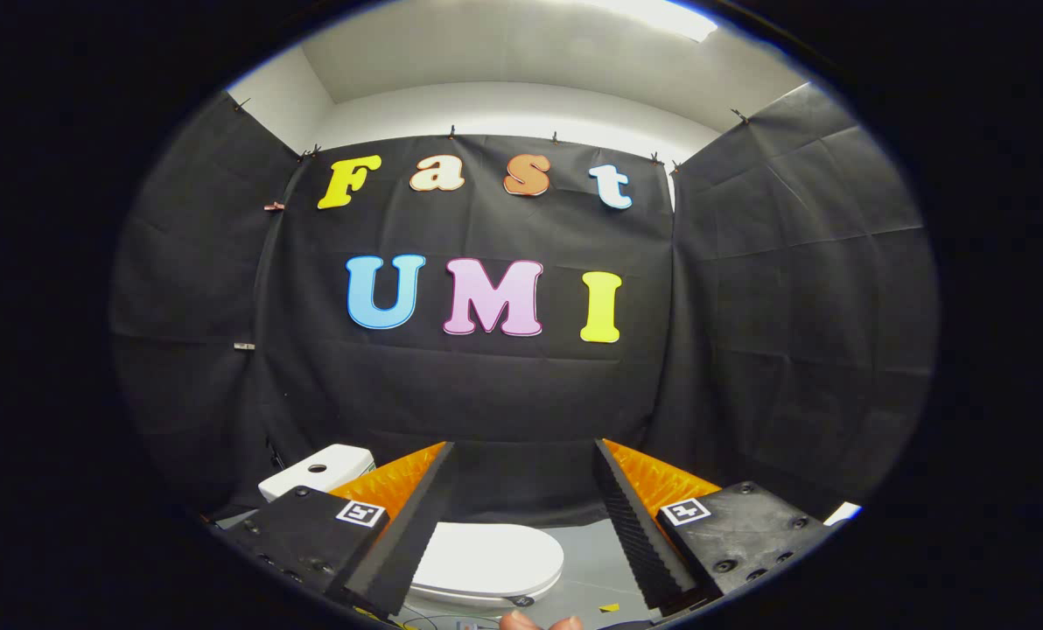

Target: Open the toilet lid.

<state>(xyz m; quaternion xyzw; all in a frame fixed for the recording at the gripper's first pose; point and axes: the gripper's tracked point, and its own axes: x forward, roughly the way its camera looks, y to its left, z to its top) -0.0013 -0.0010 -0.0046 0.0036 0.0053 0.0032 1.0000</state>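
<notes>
1. Gripper view, the claw [521,499]: its two fingers stand wide apart with nothing between them. Neither finger touches anything. I judge it is held open like this so that it is ready to slip under or around an edge, not because it is carrying anything.

2. Gripper view, the toilet lid [486,560]: it lies flat and closed, low down between the two fingers and nearer the left one, part of it hidden behind that finger. It sits below the fingertips and apart from them, so the task has not begun on the lid itself.

3. Gripper view, the tank [320,468]: a white box with a round button on top stands at the far left, behind the left finger. That puts the hinge of the lid on the far left side, so the free edge to lift is probably the near right one.

4. Gripper view, the floor [591,551]: a pale stretch shows right of the lid, with a small yellow scrap [609,606] lying on it near the right finger.

5. Gripper view, the person's fingertips [539,622]: they show just below the lid, nearest of all.

6. The claw points level at the cloth wall [793,306]; it likely must tip down to reach the lid.
</notes>
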